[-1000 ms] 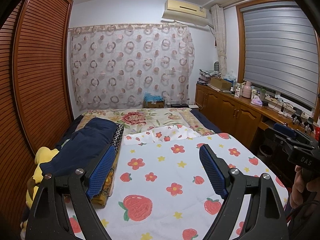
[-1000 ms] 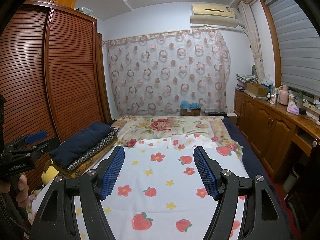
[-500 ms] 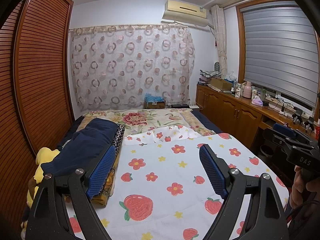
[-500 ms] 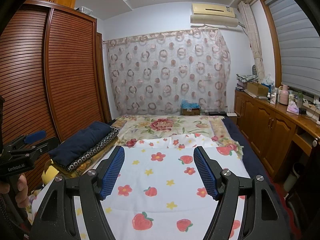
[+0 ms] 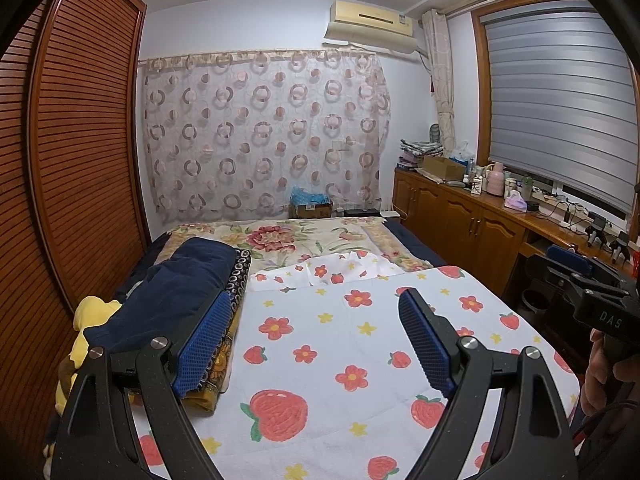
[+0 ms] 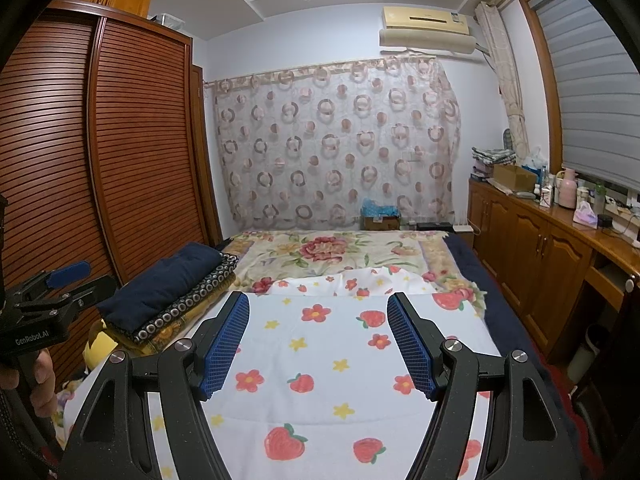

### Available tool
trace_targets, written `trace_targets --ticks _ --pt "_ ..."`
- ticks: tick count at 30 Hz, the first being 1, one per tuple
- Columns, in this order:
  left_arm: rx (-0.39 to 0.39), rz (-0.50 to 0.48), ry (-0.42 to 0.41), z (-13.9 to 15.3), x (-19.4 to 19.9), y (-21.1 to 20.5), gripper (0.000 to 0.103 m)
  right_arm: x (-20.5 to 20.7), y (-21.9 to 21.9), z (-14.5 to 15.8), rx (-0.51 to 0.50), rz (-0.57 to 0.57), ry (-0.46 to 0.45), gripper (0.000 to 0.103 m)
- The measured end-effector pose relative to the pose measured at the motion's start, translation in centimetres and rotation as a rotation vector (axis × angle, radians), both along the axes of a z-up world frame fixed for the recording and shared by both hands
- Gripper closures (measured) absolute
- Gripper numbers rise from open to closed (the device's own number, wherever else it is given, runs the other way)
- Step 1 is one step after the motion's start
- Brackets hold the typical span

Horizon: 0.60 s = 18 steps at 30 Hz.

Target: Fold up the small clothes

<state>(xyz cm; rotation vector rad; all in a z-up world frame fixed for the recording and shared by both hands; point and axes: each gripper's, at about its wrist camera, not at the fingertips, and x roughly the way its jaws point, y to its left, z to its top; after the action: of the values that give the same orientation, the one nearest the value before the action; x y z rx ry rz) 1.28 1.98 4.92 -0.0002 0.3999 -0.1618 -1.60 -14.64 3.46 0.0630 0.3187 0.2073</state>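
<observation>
Bedroom light falls on a bed [image 5: 460,280] spread with a white cloth [image 5: 340,344] printed with strawberries and flowers, and that is where we hold both tools. Our left tongs [image 5: 316,332] hang above the cloth with the blue pads wide apart and nothing between them; our right tongs [image 6: 318,340] hover over the same cloth, also open and empty. At the far edge of the cloth lies a small white garment [image 6: 360,280] in the same print (crumpled, partly turned over), resting on a floral blanket [image 6: 320,248]. To the left sits a stack of folded things [image 5: 192,280], dark blue on top, patterned layers beneath. Behind the bed we see a circle-patterned curtain [image 6: 336,144], a slatted wooden wardrobe [image 6: 100,152] at left, and a cluttered wooden counter [image 6: 568,220] along the right wall.
</observation>
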Motion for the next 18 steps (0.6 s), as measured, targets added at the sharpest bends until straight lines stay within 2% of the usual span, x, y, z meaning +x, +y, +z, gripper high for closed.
trace_targets --ticks 18 --pt "0.000 0.002 -0.003 -0.14 -0.03 0.30 0.016 -0.02 -0.38 -0.10 -0.001 0.006 0.000 0.030"
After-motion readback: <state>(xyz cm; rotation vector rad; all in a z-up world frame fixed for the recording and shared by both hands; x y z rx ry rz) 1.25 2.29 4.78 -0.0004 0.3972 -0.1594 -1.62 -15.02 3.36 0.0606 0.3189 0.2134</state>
